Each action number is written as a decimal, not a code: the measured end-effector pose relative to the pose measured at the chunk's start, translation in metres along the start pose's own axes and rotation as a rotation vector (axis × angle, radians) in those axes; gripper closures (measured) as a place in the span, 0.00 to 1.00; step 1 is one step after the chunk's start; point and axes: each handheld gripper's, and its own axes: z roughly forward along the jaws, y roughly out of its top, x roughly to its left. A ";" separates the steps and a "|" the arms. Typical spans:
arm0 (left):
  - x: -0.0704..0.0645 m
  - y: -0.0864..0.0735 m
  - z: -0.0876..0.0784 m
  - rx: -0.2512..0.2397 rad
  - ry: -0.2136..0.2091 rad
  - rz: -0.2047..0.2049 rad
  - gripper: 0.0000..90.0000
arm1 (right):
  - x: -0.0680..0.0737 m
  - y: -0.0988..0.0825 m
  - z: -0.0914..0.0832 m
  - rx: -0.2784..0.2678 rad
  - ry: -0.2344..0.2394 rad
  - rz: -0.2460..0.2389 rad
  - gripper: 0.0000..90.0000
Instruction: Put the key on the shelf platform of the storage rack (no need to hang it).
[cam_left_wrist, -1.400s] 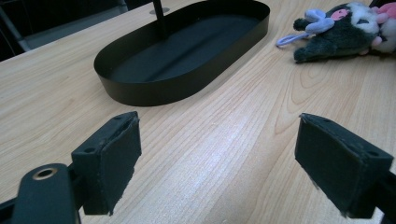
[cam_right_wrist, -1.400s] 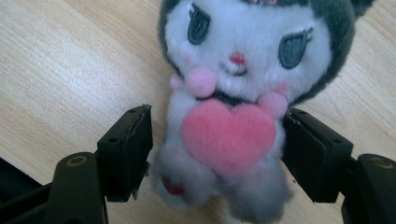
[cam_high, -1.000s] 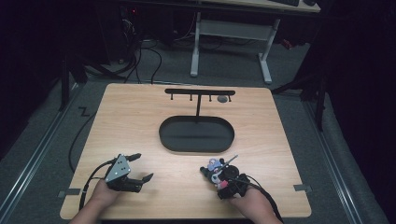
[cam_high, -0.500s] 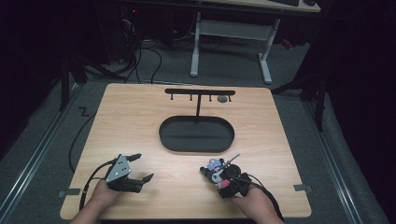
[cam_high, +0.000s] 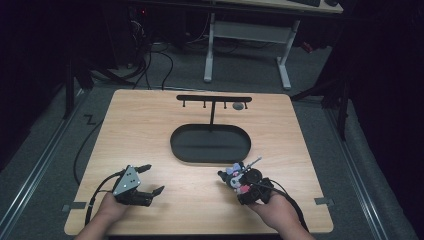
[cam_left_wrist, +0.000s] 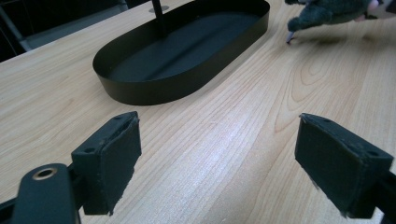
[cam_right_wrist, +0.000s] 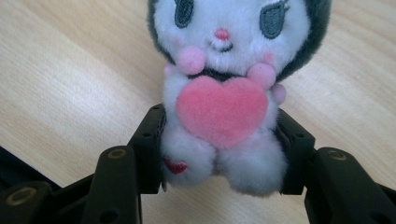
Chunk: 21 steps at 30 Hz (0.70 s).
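The right gripper (cam_right_wrist: 219, 154) has just closed on the plush keychain (cam_right_wrist: 224, 93), and the hook stand (cam_high: 214, 98) lies ahead beyond the oval tray (cam_high: 210, 156), while the left gripper (cam_left_wrist: 229, 158) stays wide open and empty.

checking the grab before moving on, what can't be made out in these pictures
- Plush toy: ears cut off by the top edge of the right gripper view; tiny in the high view.
- Rack: small grey thing under its bar, too small to identify.
- Black tray: far end cut off in the left gripper view.
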 end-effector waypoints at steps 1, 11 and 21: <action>0.000 0.000 0.000 -0.001 -0.001 0.000 0.17 | -0.001 0.001 -0.001 -0.003 0.005 0.015 0.53; 0.001 0.000 0.000 -0.001 -0.007 -0.004 0.17 | -0.007 0.018 -0.005 -0.025 0.010 0.011 0.53; 0.001 0.000 0.000 -0.001 -0.005 -0.001 0.17 | -0.006 0.030 -0.007 -0.038 0.020 -0.003 0.53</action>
